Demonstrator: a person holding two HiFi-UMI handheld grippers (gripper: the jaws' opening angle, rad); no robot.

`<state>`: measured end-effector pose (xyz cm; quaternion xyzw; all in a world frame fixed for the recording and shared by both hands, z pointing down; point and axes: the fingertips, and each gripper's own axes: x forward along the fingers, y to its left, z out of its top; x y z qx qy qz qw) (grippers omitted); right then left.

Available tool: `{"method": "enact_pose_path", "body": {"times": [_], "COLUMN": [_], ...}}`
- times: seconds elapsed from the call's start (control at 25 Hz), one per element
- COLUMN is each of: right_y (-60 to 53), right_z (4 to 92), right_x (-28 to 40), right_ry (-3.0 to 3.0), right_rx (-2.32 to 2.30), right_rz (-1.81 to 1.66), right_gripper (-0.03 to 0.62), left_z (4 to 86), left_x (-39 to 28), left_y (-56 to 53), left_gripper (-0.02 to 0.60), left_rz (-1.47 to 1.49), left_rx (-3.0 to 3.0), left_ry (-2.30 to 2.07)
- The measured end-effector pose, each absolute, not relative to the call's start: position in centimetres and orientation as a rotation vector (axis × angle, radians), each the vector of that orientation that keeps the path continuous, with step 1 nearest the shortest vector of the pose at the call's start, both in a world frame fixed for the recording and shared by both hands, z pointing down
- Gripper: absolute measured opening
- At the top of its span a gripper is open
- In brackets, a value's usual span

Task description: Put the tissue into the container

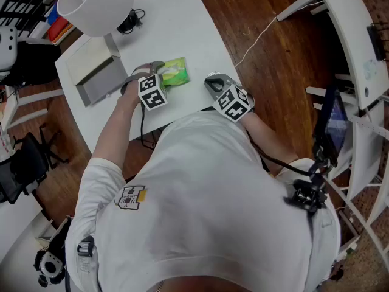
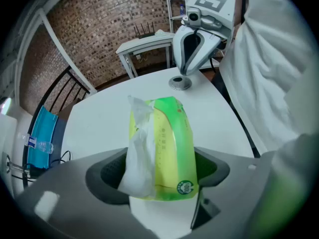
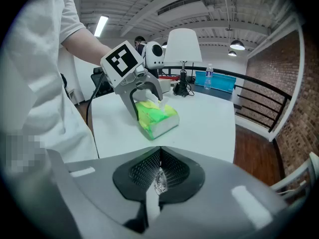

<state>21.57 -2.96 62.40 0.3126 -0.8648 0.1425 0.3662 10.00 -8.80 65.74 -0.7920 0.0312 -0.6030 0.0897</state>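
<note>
Lying on the white table (image 1: 182, 29), the green and yellow tissue pack (image 2: 167, 143) sits between the jaws of the left gripper (image 1: 155, 73). These jaws stand wide, and the pack fills the whole gap between them, so they pinch it by its two long sides. One white tissue (image 2: 139, 148) sticks out of the top opening and is pressed against one jaw.

The right gripper (image 3: 158, 168) is just beside it above the table, with its jaws pressed together. At their seam there is a small shiny spot, which I cannot identify.

The container, a grey open box (image 1: 100, 81), stands near the pack, further along the table under the lamp shade (image 1: 94, 5).

I judge the pack to be light and soft, and its plastic film rather slippery. It will give under pressure, so a grip across the middle of the body should be safest. The loose tissue is thin and may tear or pull out, so it is not a good place to hold.
</note>
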Motion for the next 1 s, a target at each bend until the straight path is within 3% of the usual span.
{"method": "enact_pose_path", "body": {"times": [0.56,1.0], "right_y": [-3.4,-7.0], "right_z": [62.2,58.4], "right_x": [20.2,11.4], "right_ry": [-2.311,-2.455], "right_rx": [0.696,0.591], "right_rz": [0.346,0.218], "right_gripper": [0.0,0.0], "left_z": [60.7,56.2], "left_x": [8.4,-4.0], "left_y": [-9.9,-12.1], "left_gripper": [0.359,0.359], "left_rz": [-1.764,-1.828], "left_rx": [-2.348,-2.299], "left_ry": [0.337,0.668]}}
